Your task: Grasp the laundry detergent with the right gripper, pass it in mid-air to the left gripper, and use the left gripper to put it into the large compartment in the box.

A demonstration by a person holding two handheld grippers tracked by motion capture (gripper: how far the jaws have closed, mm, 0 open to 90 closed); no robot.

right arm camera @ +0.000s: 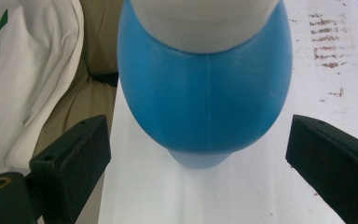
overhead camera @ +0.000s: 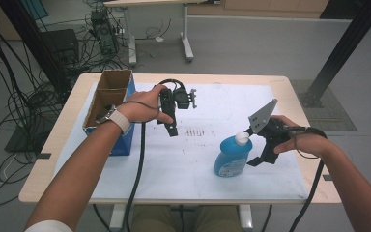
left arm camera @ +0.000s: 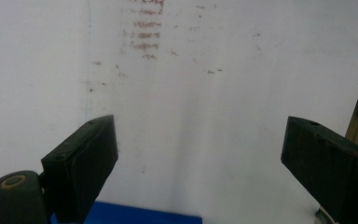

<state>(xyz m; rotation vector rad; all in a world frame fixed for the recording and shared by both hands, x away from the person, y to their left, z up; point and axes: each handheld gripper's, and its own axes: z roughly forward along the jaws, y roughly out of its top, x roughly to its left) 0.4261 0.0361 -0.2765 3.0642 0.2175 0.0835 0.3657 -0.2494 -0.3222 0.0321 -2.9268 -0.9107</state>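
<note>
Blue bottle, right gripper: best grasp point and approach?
Grip the blue bottle across its rounded shoulder, just below the white cap, probably coming from its right side. The right gripper is open there, jaws flanking the bottle, which stands upright on the white sheet.

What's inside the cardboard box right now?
The cardboard box stands open-topped, showing bare brown inner walls. Its floor is in shadow, partly covered by the left hand and wrist, so contents cannot be told.
</note>
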